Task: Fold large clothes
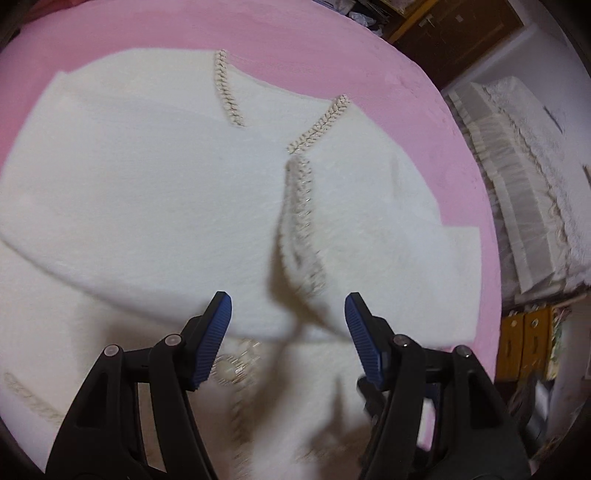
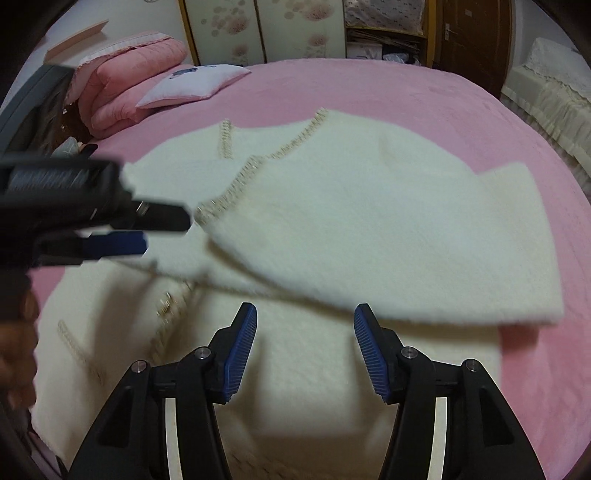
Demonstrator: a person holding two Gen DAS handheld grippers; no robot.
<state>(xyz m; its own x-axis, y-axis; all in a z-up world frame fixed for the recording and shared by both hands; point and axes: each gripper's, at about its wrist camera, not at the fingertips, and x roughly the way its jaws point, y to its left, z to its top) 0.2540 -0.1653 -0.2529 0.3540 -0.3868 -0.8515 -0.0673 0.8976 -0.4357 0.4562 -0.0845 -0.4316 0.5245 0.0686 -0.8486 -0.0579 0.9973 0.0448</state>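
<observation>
A white fuzzy jacket (image 1: 147,203) with braided trim (image 1: 303,206) lies spread on the pink bed cover (image 1: 332,55). Its sleeves are folded in over the body. My left gripper (image 1: 288,306) hovers open above the lower front, near a pearl button (image 1: 225,373), with nothing between its blue pads. The right wrist view shows the same jacket (image 2: 369,221), one folded sleeve (image 2: 480,258) lying across it. My right gripper (image 2: 306,317) stands open just above the jacket's lower part, gripping nothing. The left gripper (image 2: 162,230) reaches in from the left edge, blurred.
A folded pink quilt (image 2: 125,85) and a pale pillow (image 2: 192,85) sit at the bed's far left. A lace-covered piece of furniture (image 2: 546,92) stands beyond the bed's right edge. Wardrobe doors (image 2: 295,26) line the back wall. Bare pink cover (image 2: 406,96) surrounds the jacket.
</observation>
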